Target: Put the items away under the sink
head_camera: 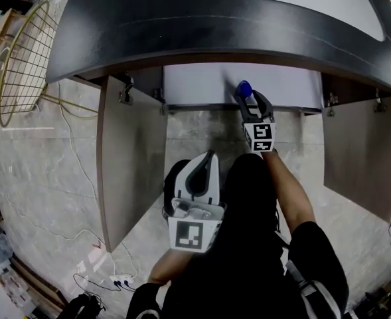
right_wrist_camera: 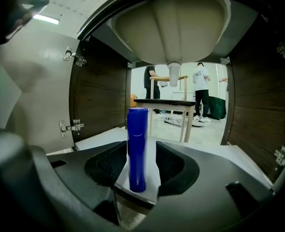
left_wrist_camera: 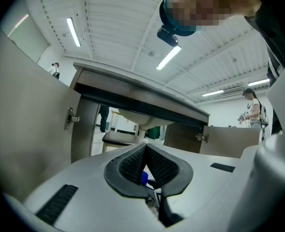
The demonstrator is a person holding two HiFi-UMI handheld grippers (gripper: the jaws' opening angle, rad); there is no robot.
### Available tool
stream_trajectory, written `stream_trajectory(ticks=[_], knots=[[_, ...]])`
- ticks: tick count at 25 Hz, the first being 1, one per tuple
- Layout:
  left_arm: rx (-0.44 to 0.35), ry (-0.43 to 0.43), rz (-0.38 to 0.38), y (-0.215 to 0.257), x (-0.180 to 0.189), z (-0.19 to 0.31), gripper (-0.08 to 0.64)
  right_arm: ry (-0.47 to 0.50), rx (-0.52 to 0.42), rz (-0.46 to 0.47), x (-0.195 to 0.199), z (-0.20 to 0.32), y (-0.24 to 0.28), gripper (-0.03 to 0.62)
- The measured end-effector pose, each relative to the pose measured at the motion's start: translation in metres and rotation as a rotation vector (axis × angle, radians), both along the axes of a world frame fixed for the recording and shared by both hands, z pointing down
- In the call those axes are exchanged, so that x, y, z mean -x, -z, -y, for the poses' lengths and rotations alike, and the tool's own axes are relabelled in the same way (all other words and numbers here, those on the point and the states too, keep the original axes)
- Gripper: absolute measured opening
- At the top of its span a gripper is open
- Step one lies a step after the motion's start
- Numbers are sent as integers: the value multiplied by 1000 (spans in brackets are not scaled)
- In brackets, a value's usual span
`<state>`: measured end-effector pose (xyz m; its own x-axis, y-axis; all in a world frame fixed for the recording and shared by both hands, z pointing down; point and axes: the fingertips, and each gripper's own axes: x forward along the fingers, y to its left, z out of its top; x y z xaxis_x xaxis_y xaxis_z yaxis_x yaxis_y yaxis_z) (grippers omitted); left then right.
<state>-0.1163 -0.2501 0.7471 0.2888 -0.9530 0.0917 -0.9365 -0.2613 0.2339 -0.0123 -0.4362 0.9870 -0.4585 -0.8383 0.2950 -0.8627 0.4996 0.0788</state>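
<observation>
A tall blue bottle (head_camera: 243,88) (right_wrist_camera: 137,149) stands upright on the white cabinet floor (right_wrist_camera: 239,153) under the sink basin (right_wrist_camera: 173,28). My right gripper (head_camera: 251,103) (right_wrist_camera: 141,151) reaches into the cabinet, open, with its jaws on either side of the bottle. A gap shows on the bottle's right side. My left gripper (head_camera: 208,157) (left_wrist_camera: 144,146) hangs back outside the cabinet, pointing level at the opening, shut with its tips touching and nothing held. A small blue patch shows low between its pads, and I cannot tell what it is.
Both cabinet doors stand wide open, the left door (head_camera: 129,165) and the right door (head_camera: 361,151). The dark countertop (head_camera: 215,18) overhangs the opening. A drain pipe (right_wrist_camera: 173,74) hangs from the basin. A wire basket (head_camera: 22,58) and floor cables (head_camera: 109,281) lie to the left.
</observation>
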Motion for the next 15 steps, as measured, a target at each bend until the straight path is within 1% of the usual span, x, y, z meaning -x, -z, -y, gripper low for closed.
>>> stream_trajectory(ticks=[3,5,8,11,15], knots=[[20,-10,-11,9,1,4,14,-11,14,-1,-5,-16,16,158],[43,-10,-14,18,2,6,14,-13,46,-10,-9,-30,25,132],[54,-20,2,36,0,12,14,-31,127,-16,-14,-44,42,76],[72,-33,4,64,-2,12,14,-55,232,-29,-19,-62,68,41],[124,-38,26,116,-8,5,14,-55,317,-45,-23,-92,128,15]])
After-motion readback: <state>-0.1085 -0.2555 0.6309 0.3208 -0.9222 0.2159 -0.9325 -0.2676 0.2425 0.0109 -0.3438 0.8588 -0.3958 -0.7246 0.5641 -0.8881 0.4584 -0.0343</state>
